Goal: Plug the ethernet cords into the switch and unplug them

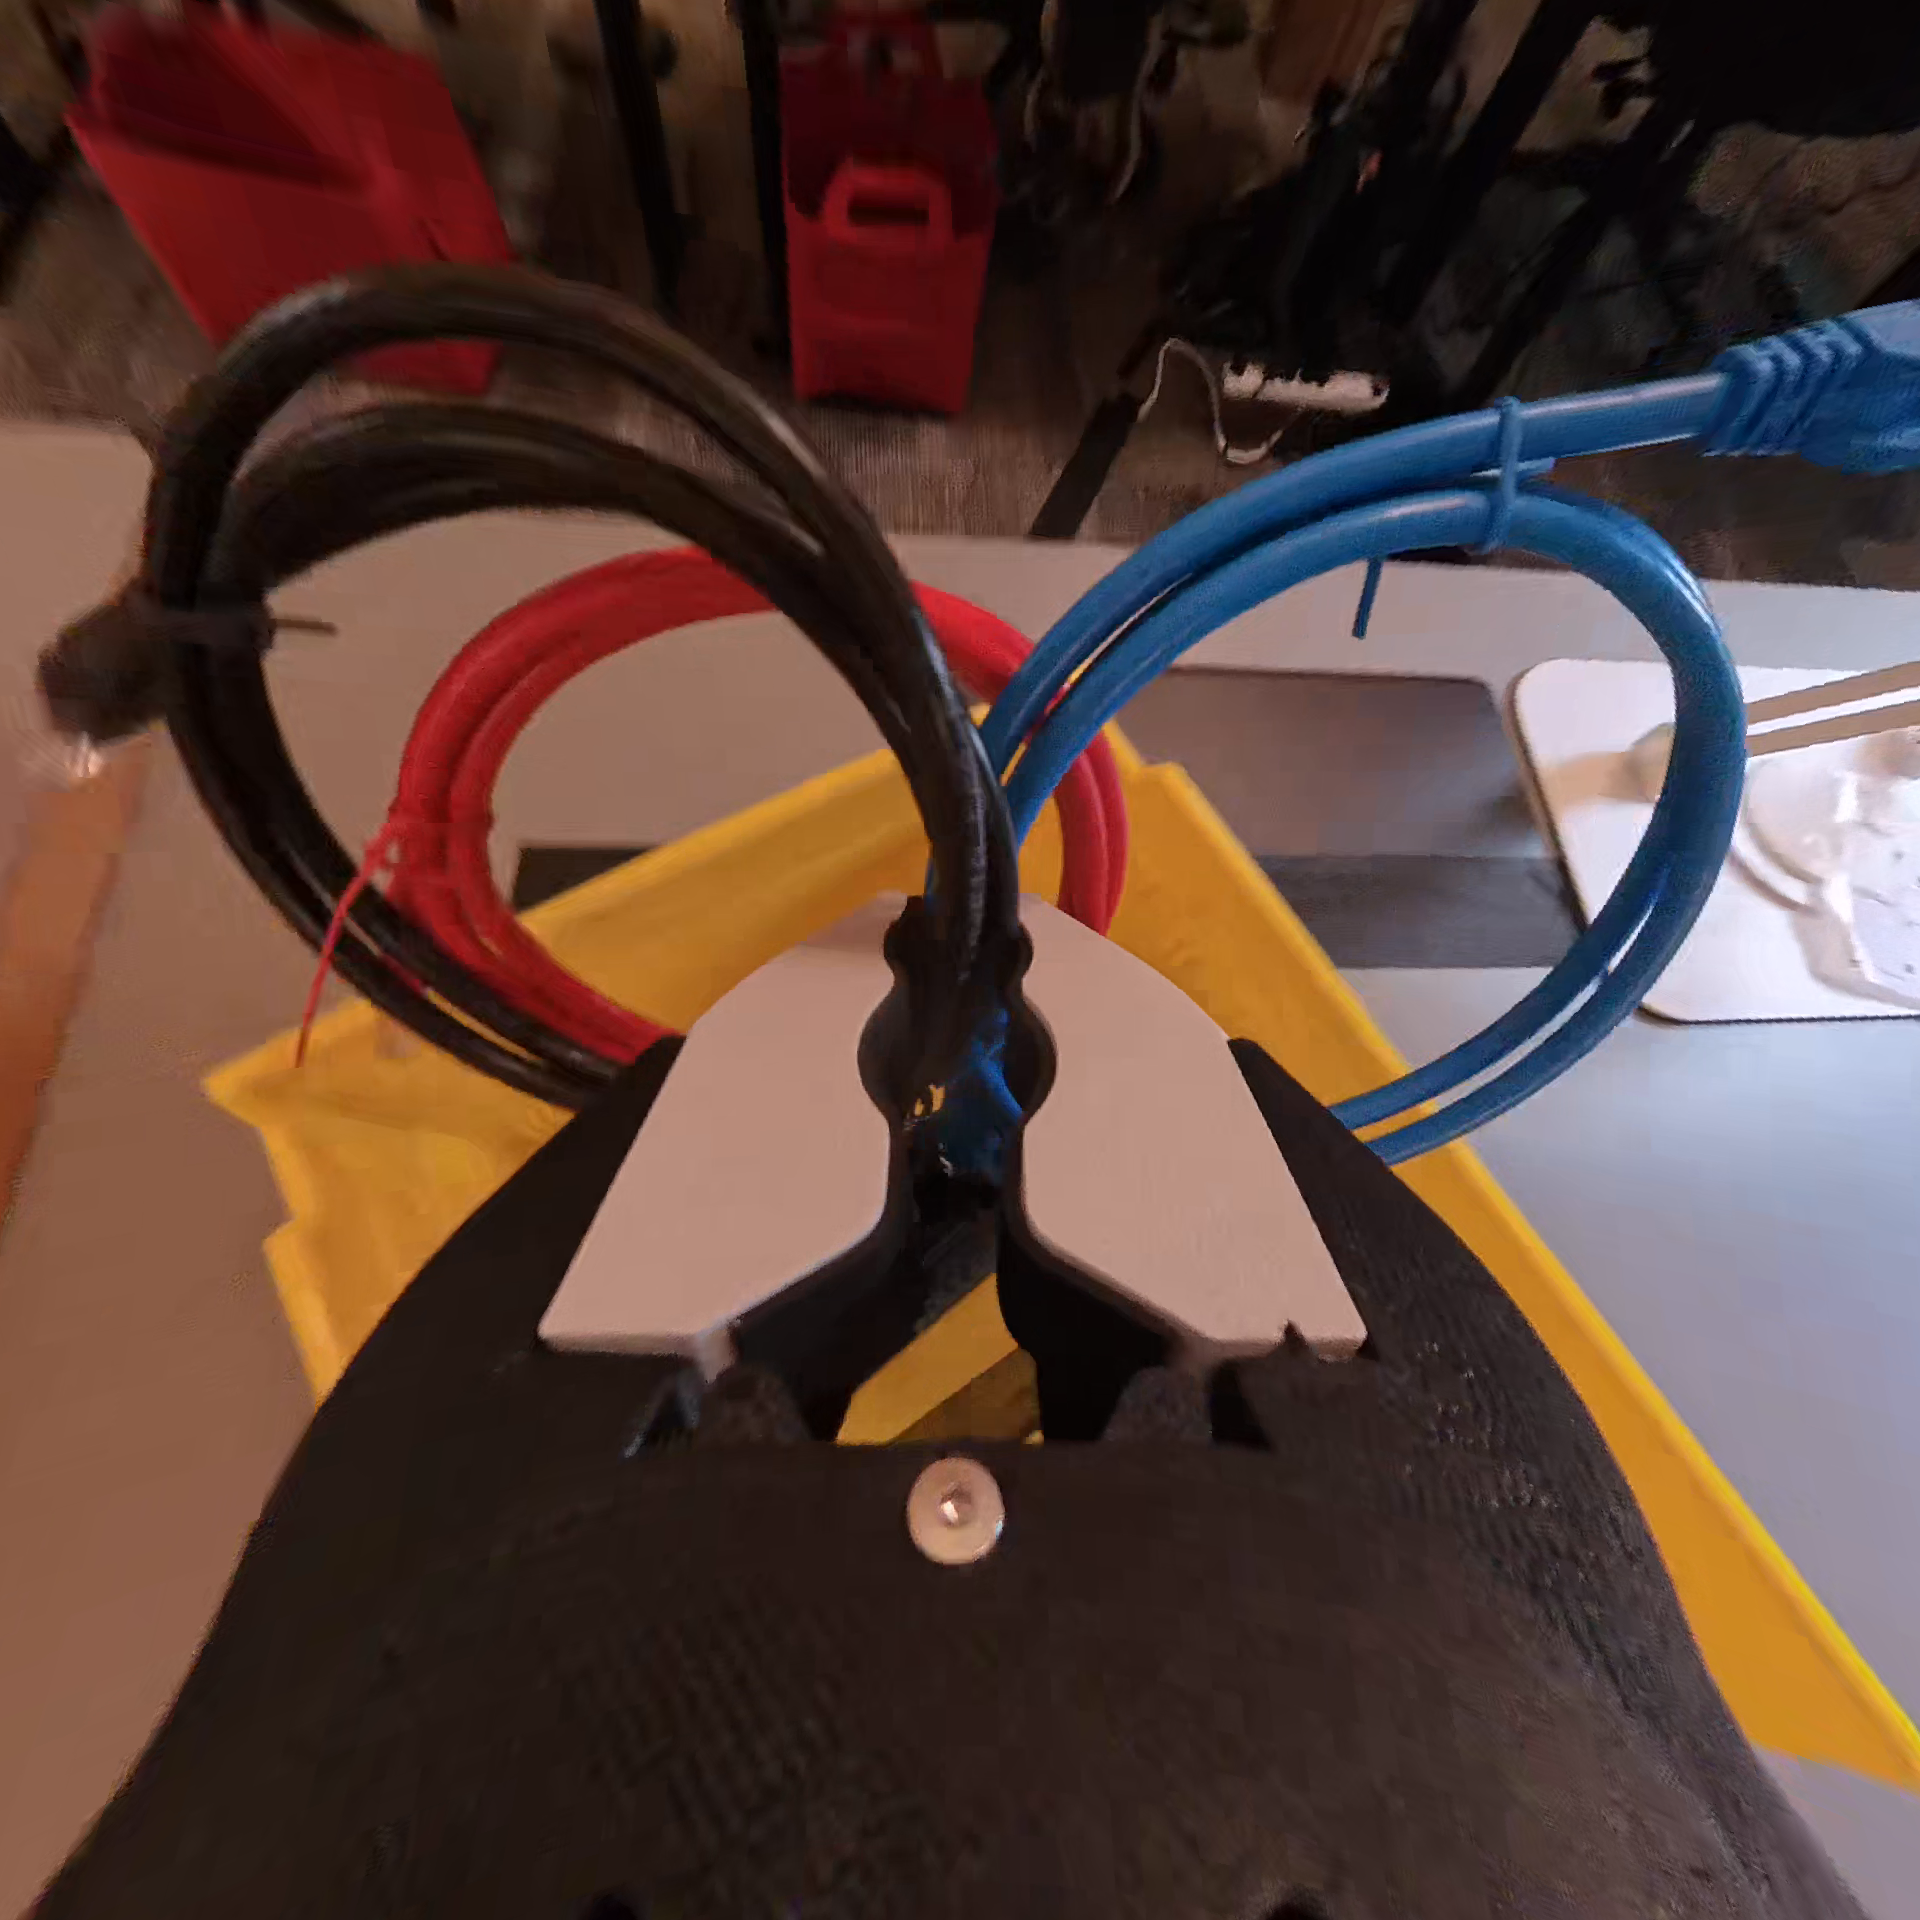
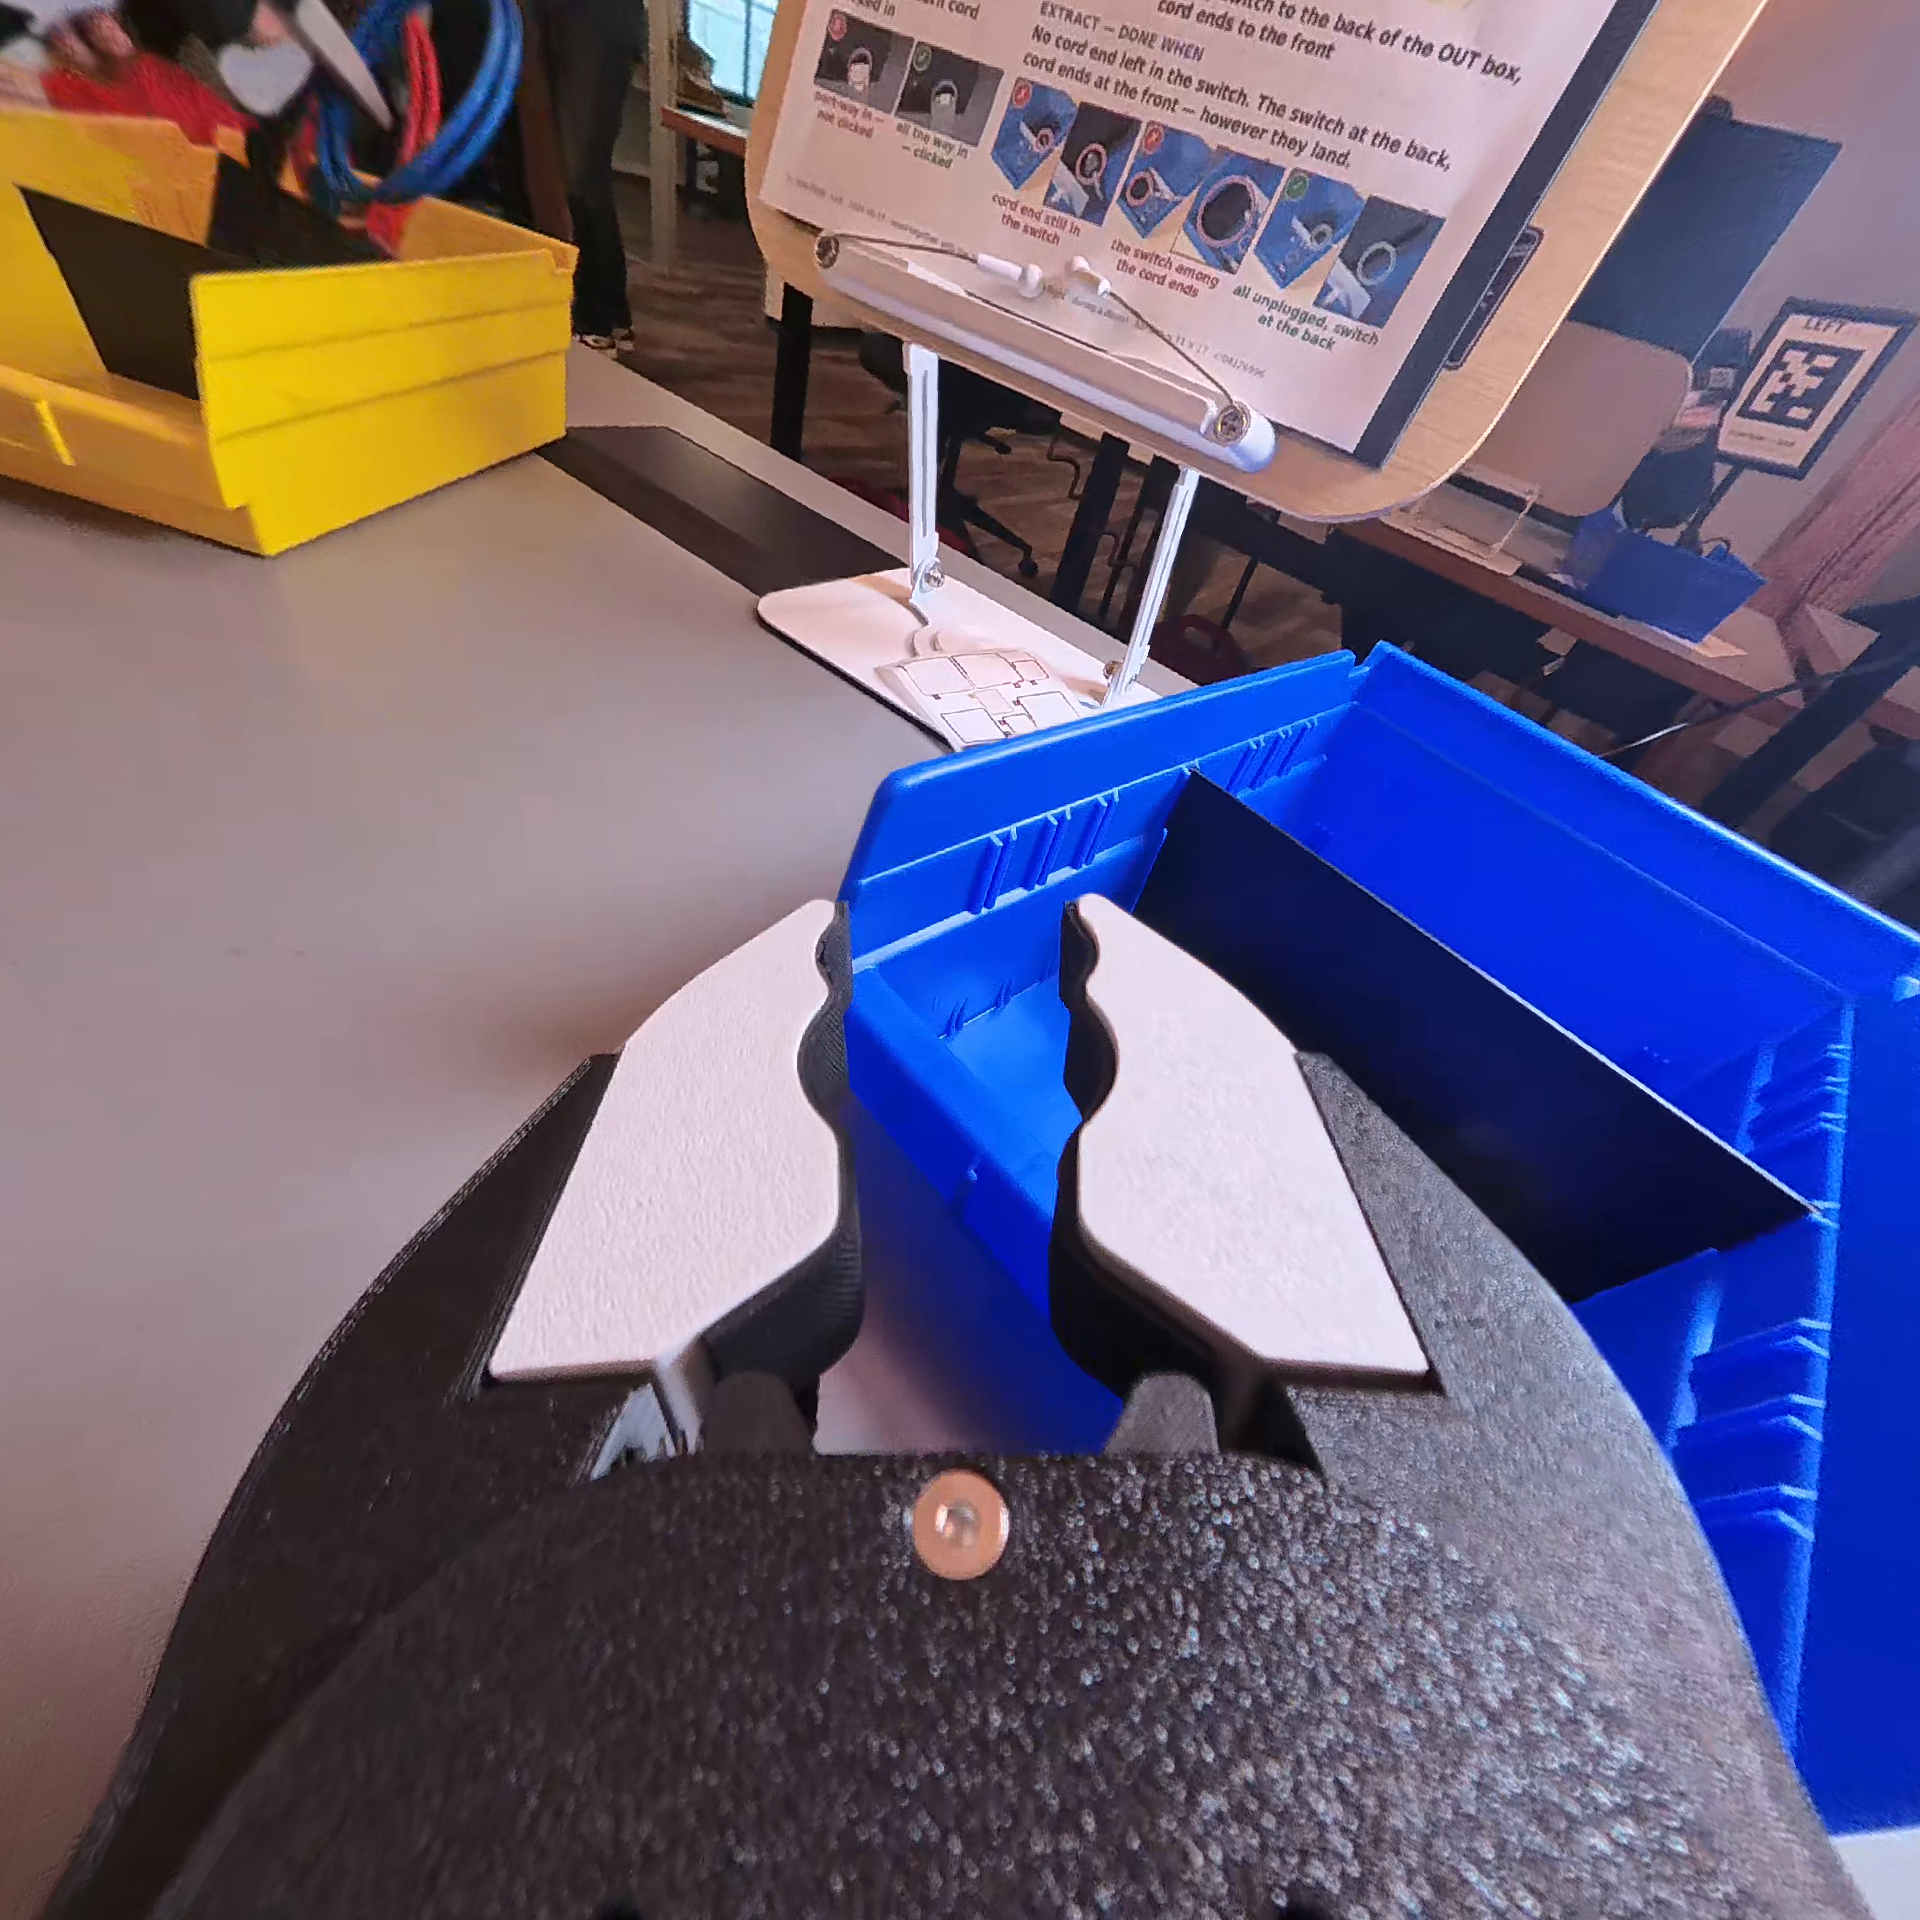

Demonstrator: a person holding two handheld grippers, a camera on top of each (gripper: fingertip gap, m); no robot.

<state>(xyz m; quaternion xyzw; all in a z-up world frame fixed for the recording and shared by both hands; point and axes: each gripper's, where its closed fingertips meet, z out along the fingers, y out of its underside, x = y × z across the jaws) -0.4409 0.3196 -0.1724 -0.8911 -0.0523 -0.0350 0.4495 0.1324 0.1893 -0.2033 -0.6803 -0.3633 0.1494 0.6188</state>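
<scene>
Now the left gripper (image 1: 956,1049) holds cords over the yellow bin (image 1: 727,935).
Its fingers clamp black (image 1: 582,436), blue (image 1: 1621,644) and red (image 1: 582,665) coils; the right gripper (image 2: 951,1049) gapes beside the blue bin (image 2: 1558,790).

Coiled black (image 1: 582,665), red (image 1: 488,790) and blue cords (image 1: 1558,790) hang bunched above the yellow bin (image 1: 1226,894).

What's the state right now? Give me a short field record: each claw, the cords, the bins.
left claw: shut on black cord and blue cord, lifted over yellow bin
red cord: coiled behind them; cannot tell whether it is gripped
right claw: open, holding nothing, straddling the near wall of blue bin
blue bin: black divider inside, no cords visible
switch: not visible
</scene>
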